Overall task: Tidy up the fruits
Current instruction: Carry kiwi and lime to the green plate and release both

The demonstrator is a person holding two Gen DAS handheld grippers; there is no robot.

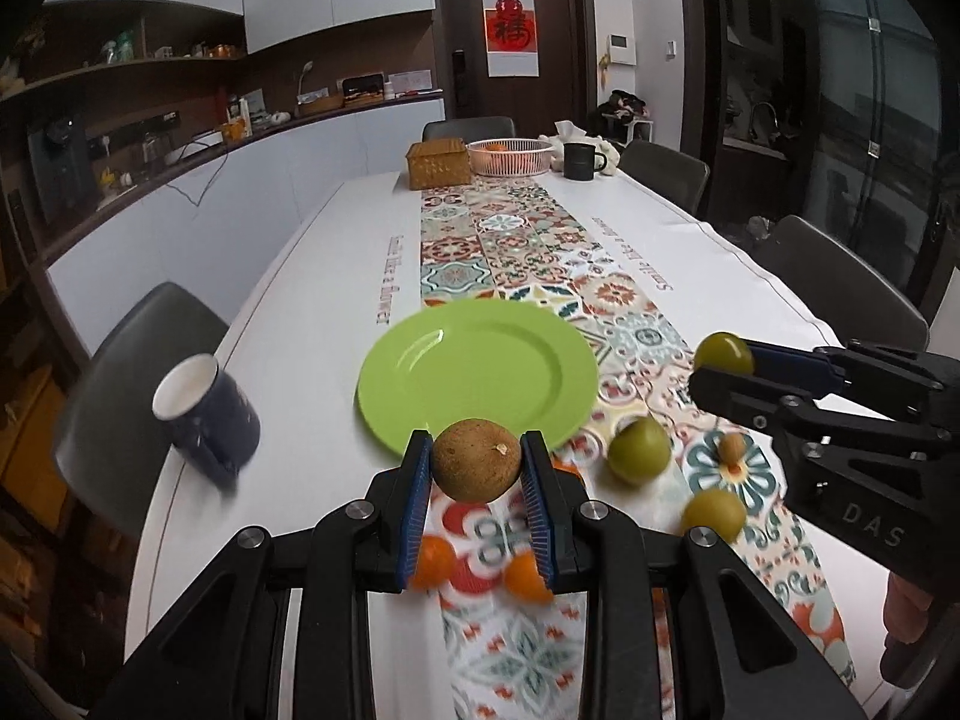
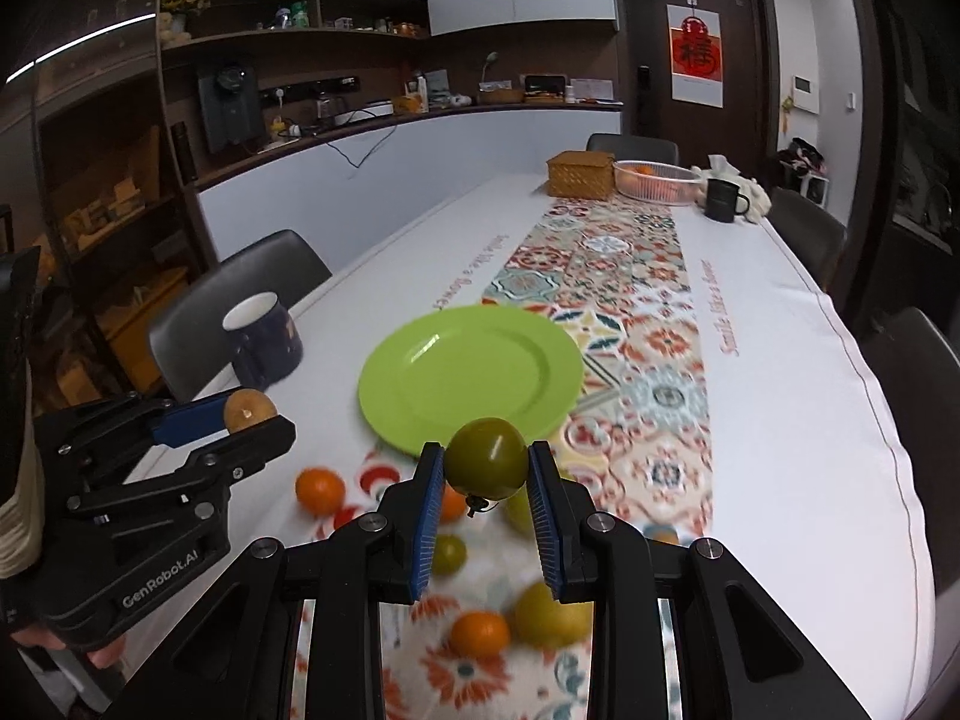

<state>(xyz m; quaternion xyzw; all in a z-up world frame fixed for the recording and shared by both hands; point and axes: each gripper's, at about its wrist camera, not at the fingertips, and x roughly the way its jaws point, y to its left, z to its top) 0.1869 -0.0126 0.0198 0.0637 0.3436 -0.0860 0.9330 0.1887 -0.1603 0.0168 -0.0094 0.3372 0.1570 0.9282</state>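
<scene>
My left gripper [image 1: 477, 468] is shut on a brown round fruit [image 1: 477, 459] and holds it above the table at the near rim of the green plate [image 1: 474, 369]. My right gripper [image 2: 486, 465] is shut on a green round fruit [image 2: 486, 457], just short of the plate [image 2: 471, 375]. In the left wrist view the right gripper [image 1: 717, 363] is to the right of the plate with its green fruit [image 1: 723, 353]. In the right wrist view the left gripper [image 2: 255, 417] holds the brown fruit [image 2: 249, 411] at left. Loose green fruits [image 1: 639, 450] and oranges [image 2: 321, 489] lie on the patterned runner below.
A dark blue mug [image 1: 207, 414] stands left of the plate near the table edge. At the far end are a wicker box [image 1: 438, 163], a pink basket [image 1: 510, 155] and a black mug [image 1: 579, 161]. Grey chairs [image 1: 138, 384] line both sides.
</scene>
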